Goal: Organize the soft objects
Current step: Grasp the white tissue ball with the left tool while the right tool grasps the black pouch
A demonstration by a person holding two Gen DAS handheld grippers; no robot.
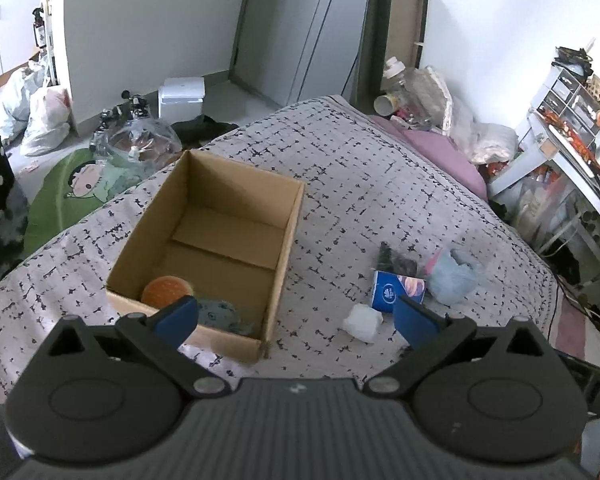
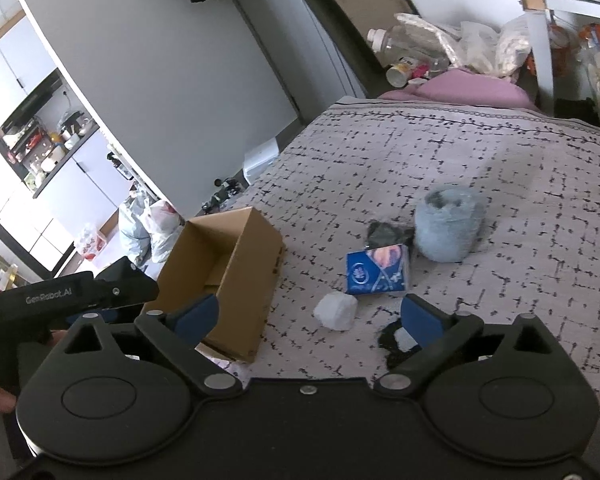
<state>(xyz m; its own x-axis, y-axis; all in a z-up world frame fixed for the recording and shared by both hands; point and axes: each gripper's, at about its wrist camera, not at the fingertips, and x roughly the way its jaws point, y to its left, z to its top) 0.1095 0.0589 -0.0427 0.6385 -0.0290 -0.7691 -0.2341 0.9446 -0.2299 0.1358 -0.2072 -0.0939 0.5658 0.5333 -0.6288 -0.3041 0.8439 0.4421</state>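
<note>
Two soft things, seemingly plush, lie in the cardboard box (image 1: pixel 204 240).

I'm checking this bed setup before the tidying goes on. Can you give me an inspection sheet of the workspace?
Surface: patterned bedspread, flat.
Job's things: open cardboard box holds an orange ball and a grey-blue soft item; blue packet, white lump, fluffy blue roll and dark bundle lie outside it.
Clutter: bottles and bags at the bed's far end.
Grippers: left hand-held gripper and right hand-held gripper open, holding nothing.
Cables: a cable on the floor beside the bed.
Surroundings: crowded shelves, green mat.
</note>
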